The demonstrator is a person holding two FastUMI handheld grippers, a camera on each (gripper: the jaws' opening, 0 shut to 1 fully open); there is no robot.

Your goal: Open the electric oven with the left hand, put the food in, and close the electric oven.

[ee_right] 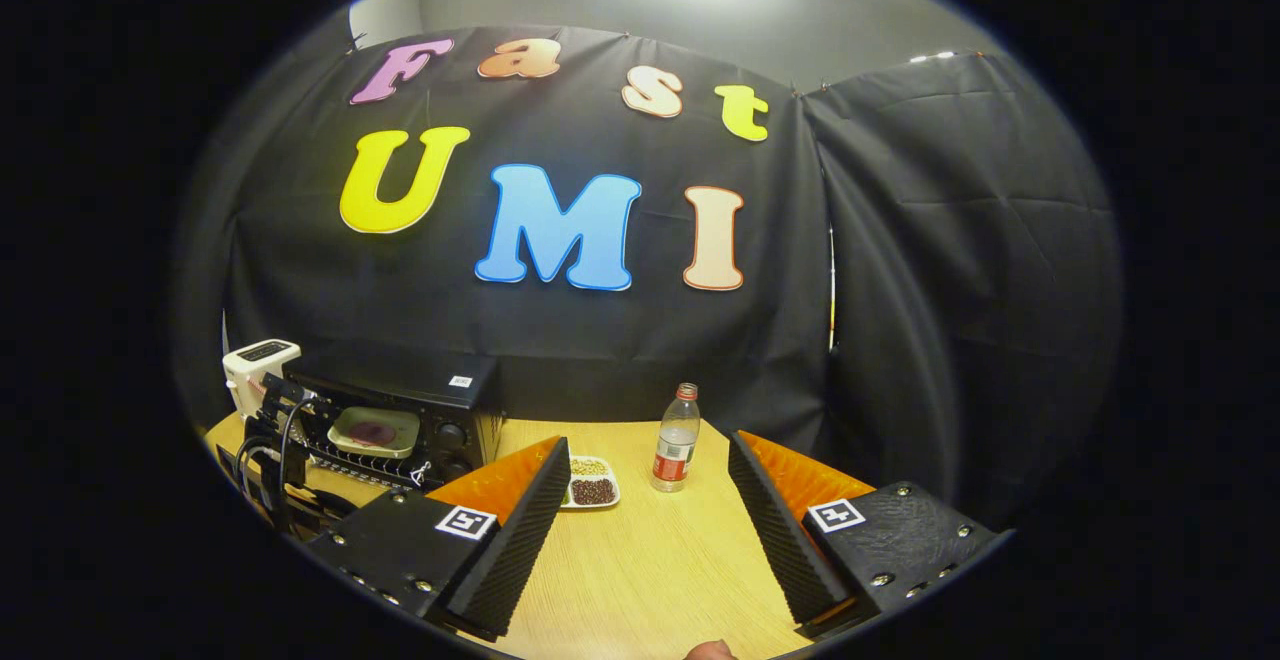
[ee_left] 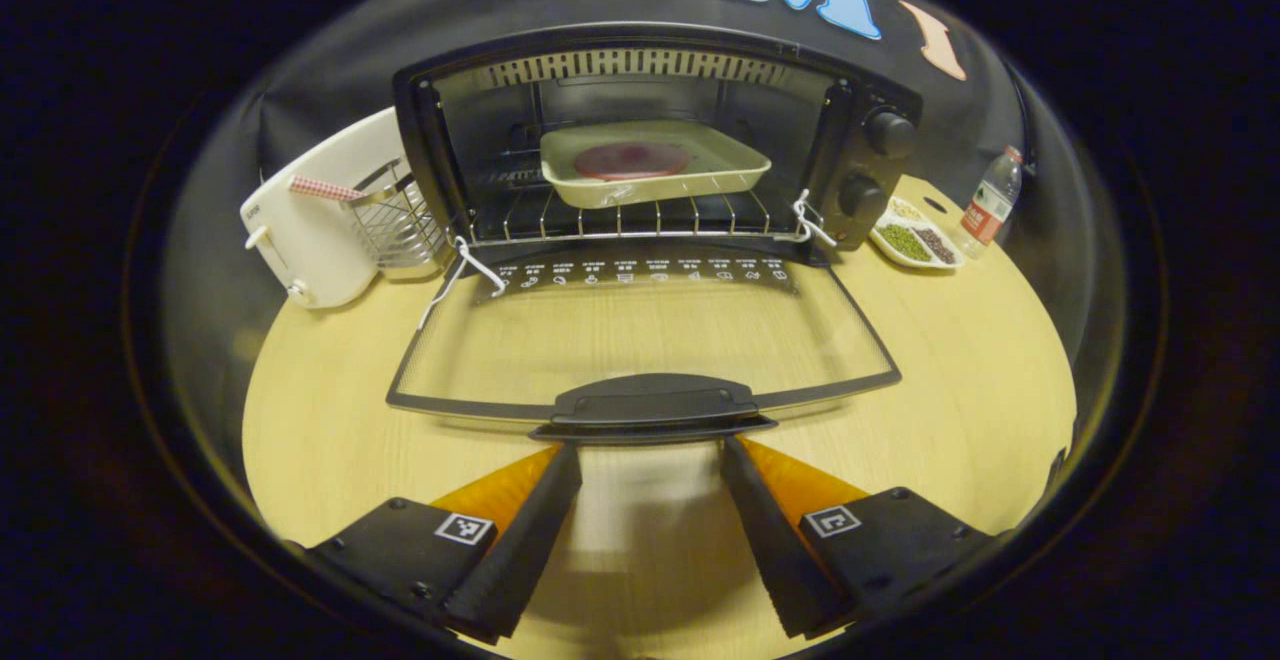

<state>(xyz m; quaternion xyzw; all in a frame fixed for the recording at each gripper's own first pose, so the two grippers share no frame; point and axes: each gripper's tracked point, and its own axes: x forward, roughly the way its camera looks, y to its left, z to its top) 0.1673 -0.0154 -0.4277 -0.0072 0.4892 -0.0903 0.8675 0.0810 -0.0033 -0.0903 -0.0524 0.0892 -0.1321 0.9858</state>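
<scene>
Door handle (ee_left: 655,404) of the electric oven (ee_left: 650,140) lies just ahead of the left gripper (ee_left: 650,460), whose fingers are spread, holding nothing. Behind the lowered glass door (ee_left: 640,330), the baking tray (ee_left: 655,165) with its reddish food (ee_left: 630,160) sits on the rack. Closing well probably means lifting the handle squarely upward. Right of the oven, the right gripper (ee_right: 645,485) hangs open and empty.

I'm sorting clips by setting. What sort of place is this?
Likely a staged recording booth set up as a kitchen counter: a black cloth wall hangs behind a wooden table holding an electric oven, a toaster and a water bottle.
</scene>
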